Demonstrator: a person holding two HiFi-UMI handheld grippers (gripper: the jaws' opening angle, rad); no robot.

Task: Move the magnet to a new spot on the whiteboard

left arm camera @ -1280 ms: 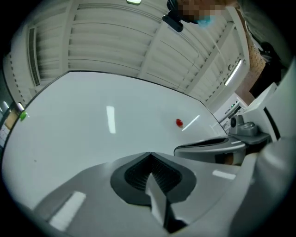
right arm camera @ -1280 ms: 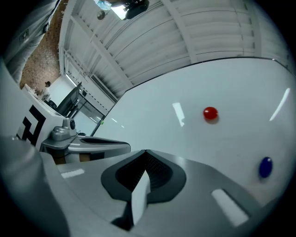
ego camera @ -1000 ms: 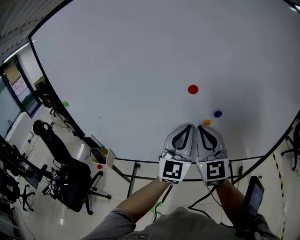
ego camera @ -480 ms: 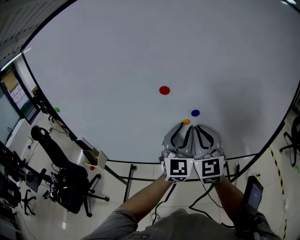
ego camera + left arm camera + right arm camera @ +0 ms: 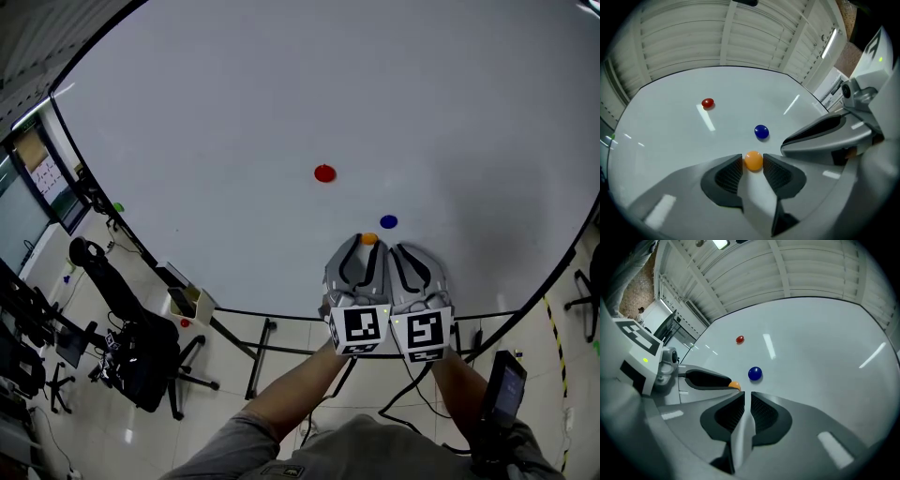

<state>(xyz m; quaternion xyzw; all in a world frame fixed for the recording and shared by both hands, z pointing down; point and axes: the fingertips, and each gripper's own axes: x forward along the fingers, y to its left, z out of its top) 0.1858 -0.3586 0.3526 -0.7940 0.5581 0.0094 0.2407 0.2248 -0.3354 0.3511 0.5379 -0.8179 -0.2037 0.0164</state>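
Made out only a sliver of the orange magnet [image 5: 368, 239] from the head view, tucked between the tips of the left hand-held gripper [image 5: 367, 246]. Got it whole from the left gripper view: low on the whiteboard [image 5: 234, 112], close above the bottom edge, right between the two pads. Caught those jaws just opening, now standing wide with the magnet between them. Could not settle whether either pad touched it. From the right gripper view, glimpsed just an orange crescent behind the neighbouring jaw. Found the right hand-held gripper [image 5: 747, 397] right alongside the left, jaws drawn together to a thin slit, nothing in them.

Lost the top and right of the whiteboard beyond the frame. Traced its black rim down the left and along the bottom, just under both grippers. Noted wide bare board above and to the left. Found the blue magnet [image 5: 388, 222] just beside the orange one, up and to the right. Placed the red magnet [image 5: 324, 173] well apart, higher and to the left.

Counted three magnets plainly: one orange, one blue, one red. Spotted one green speck [image 5: 118, 207] at the left rim, too small to identify. Counted two grippers, two forearms [image 5: 300, 386] cut off at the bottom, and one office chair [image 5: 141, 361] on the floor below.
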